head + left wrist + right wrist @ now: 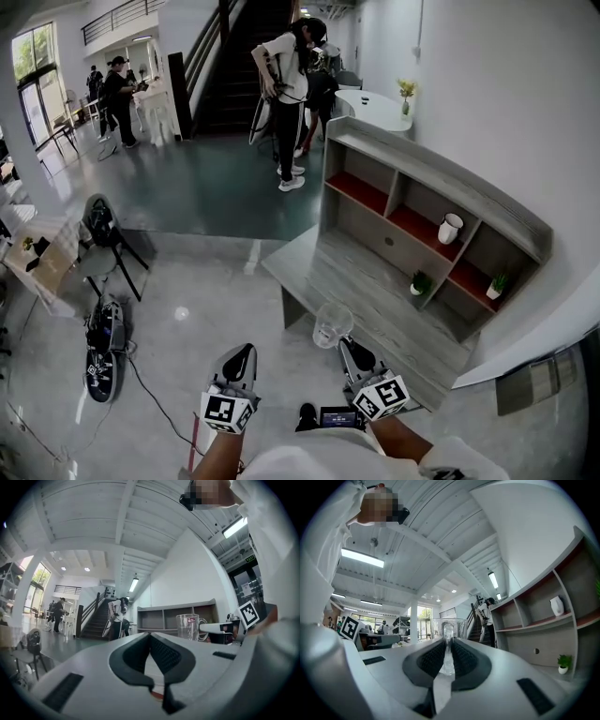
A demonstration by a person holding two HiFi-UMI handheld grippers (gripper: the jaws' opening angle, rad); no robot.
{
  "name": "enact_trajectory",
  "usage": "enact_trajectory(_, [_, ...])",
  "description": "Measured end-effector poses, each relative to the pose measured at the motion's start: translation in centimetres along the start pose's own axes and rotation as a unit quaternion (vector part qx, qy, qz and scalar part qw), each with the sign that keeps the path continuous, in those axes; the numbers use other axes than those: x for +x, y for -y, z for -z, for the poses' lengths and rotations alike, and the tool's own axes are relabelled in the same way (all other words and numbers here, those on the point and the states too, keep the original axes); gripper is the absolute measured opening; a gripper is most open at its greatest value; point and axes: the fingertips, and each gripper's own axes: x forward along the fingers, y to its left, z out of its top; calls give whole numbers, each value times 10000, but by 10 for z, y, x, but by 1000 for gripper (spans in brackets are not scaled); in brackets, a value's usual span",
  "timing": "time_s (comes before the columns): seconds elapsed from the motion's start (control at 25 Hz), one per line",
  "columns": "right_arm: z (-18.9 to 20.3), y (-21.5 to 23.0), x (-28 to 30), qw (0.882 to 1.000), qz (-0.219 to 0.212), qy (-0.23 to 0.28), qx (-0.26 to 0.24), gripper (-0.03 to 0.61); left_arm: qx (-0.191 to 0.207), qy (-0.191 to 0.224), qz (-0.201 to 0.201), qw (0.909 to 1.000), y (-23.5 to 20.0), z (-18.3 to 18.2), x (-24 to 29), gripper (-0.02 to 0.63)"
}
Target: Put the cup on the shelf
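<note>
Open hall; grey shelf [487, 202] stands right. Right gripper [350, 349] is clamped on the clear cup [330, 326] by its handle [447, 641]. Left gripper [240, 359] is closed and empty. Risk: the narrow handle grip could let the cup swing or slip.

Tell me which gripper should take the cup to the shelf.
Right. The right gripper is clamped on the clear cup by its handle, and it is on the side nearer the shelf. The left gripper is shut on nothing, farther from the shelf.
</note>
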Motion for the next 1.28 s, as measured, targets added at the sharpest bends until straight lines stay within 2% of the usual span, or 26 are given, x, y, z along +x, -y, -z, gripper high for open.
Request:
enact_trajectory(0.32, [-1,43,71,9999,-94,39,-63,46,-4,76,-41,10000,-41,-4,70,9])
enact_trajectory(0.56, [1,69,105,9995,-142,19,-269,46,-20,46,-32,10000,-54,2,113,9])
enact_trajectory(0.76, [4,84,119,9997,-109,29,-226,44,-6,9,-4,10000,-59,6,133,9])
enact_trajectory(1.04, [15,100,136,9996,-91,-63,-259,46,-68,102,-276,9995,-72,7,155,9])
enact_trajectory(1.28, [24,109,161,9995,-78,-125,-263,44,-204,10,-366,9991,-94,16,176,9])
